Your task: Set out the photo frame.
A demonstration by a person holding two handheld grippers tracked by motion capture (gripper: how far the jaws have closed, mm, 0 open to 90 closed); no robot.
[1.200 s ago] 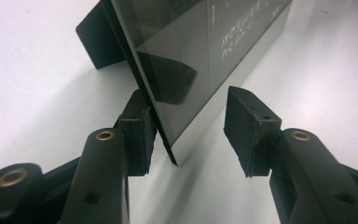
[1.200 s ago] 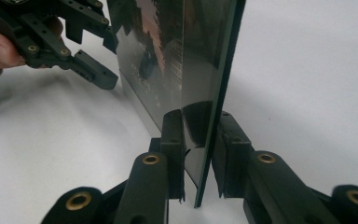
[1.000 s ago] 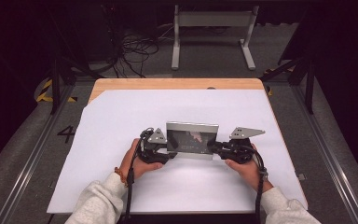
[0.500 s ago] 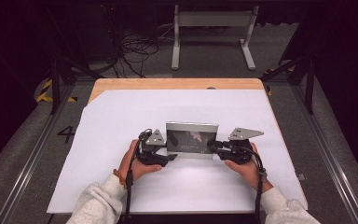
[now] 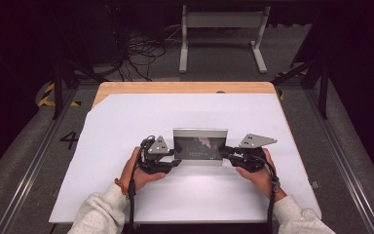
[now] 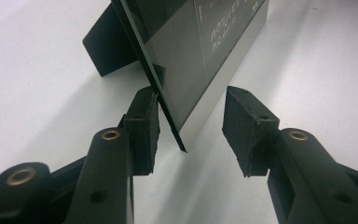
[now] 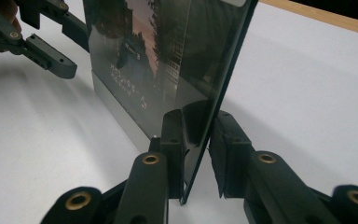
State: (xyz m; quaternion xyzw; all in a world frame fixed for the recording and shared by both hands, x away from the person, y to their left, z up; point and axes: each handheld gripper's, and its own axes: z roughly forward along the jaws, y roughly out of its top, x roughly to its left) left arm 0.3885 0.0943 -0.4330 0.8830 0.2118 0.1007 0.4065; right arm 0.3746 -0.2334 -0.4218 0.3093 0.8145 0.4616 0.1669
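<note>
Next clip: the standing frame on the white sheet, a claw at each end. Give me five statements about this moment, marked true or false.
1. The picture frame stands upright on the white sheet. True.
2. The left claw clamps the frame with both pads. False: one pad lies against the frame's back, the other stands clear of its front face.
3. The right claw straddles the frame's edge. True.
4. The frame lies face down. False: it stands, propped by a black stand behind it.
5. The claws meet the frame at opposite ends. True.
</note>
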